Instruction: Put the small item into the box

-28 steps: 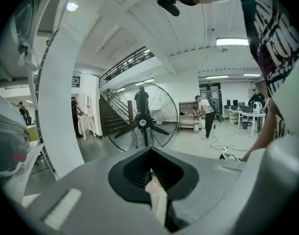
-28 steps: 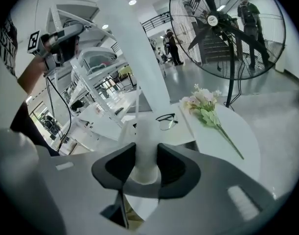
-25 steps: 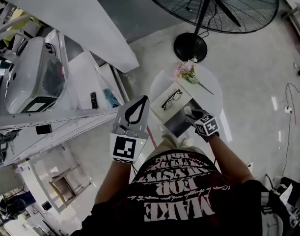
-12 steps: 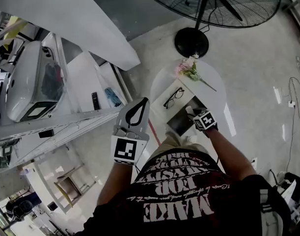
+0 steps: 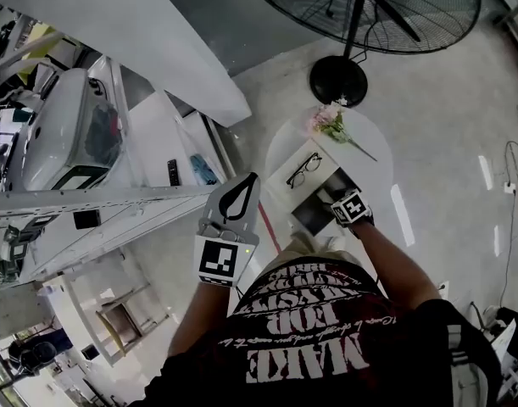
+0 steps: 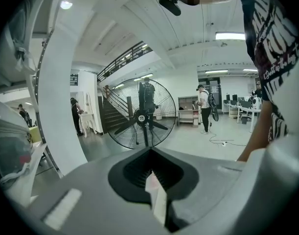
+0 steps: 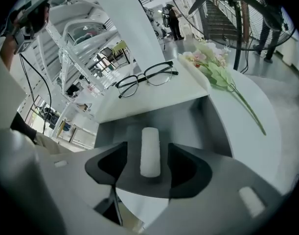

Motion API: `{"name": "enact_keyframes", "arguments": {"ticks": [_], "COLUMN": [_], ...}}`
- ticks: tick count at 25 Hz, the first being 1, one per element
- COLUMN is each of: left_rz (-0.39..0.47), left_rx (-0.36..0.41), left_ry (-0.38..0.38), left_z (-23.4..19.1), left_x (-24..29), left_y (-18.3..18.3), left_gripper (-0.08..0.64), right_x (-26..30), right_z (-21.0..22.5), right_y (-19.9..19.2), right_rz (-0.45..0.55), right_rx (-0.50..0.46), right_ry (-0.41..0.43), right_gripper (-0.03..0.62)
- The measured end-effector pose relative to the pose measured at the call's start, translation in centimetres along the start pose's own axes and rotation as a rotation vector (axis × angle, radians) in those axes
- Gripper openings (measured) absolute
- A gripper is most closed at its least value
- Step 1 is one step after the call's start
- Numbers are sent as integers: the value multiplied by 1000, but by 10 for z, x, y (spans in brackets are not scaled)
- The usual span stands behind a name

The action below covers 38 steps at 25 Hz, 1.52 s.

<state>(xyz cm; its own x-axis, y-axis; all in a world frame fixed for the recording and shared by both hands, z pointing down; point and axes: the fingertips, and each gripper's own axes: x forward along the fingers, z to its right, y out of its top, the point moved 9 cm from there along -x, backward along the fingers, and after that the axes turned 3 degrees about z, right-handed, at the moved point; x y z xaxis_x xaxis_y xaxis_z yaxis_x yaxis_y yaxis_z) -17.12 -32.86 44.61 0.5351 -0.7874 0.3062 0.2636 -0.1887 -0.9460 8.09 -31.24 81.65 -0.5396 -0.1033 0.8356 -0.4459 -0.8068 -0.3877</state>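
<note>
A small white cylinder-shaped item (image 7: 150, 143) lies lengthwise in the grey inside of the open box (image 7: 208, 121). My right gripper (image 7: 148, 161) hangs over it, open, with a gap showing on each side of the item. In the head view the right gripper (image 5: 347, 203) sits over the box (image 5: 316, 213) on a small round white table (image 5: 373, 155). My left gripper (image 5: 239, 185) is held up beside my body, away from the table. Its jaws are shut with nothing between them, and the left gripper (image 6: 150, 168) points at a standing fan.
Black glasses (image 7: 146, 78) lie on the box's open white lid (image 7: 154, 97). A pink flower stem (image 5: 331, 124) lies on the table behind the box. A big floor fan (image 5: 360, 7) stands just beyond. White racks and equipment (image 5: 64, 134) fill the left.
My right gripper has edged slightly forward over the box. The left gripper has hardly moved. The head view has shifted a little.
</note>
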Motion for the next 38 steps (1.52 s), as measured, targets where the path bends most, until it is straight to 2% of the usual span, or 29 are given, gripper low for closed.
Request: {"name": "enact_keyframes", "arguments": {"ticks": [3, 6, 9, 14, 19, 22, 26, 31, 38], "left_rz": [7, 20, 44, 123, 174, 208, 211, 195, 219], "left_rx": [3, -10, -38, -54, -100, -126, -95, 1, 10], "left_ry": [-9, -20, -32, -37, -40, -47, -15, 26, 58], "left_z": [11, 23, 36, 62, 84, 96, 110, 129, 158], "left_x": [-5, -9, -10, -17, -32, -40, -52, -65, -91], "left_y": [4, 8, 14, 28, 33, 34, 35, 44, 54], "left_gripper": [2, 2, 2, 2, 2, 2, 2, 2, 2], "right_x": [-10, -31, -64, -118, -175, -208, -249, -300, -354], "right_z": [-7, -17, -18, -21, -33, -43, -52, -65, -80], "right_y": [-1, 1, 3, -9, -14, -13, -18, -21, -23], "right_rz": [26, 79, 157, 306, 456, 544, 636, 706, 772], "right_rx": [0, -21, -51, -41, -69, -114, -156, -190, -214], "right_ry": [4, 22, 3, -20, -56, -72, -83, -79, -62], "right_gripper": [296, 285, 227, 144, 34, 29, 28, 28, 28]}}
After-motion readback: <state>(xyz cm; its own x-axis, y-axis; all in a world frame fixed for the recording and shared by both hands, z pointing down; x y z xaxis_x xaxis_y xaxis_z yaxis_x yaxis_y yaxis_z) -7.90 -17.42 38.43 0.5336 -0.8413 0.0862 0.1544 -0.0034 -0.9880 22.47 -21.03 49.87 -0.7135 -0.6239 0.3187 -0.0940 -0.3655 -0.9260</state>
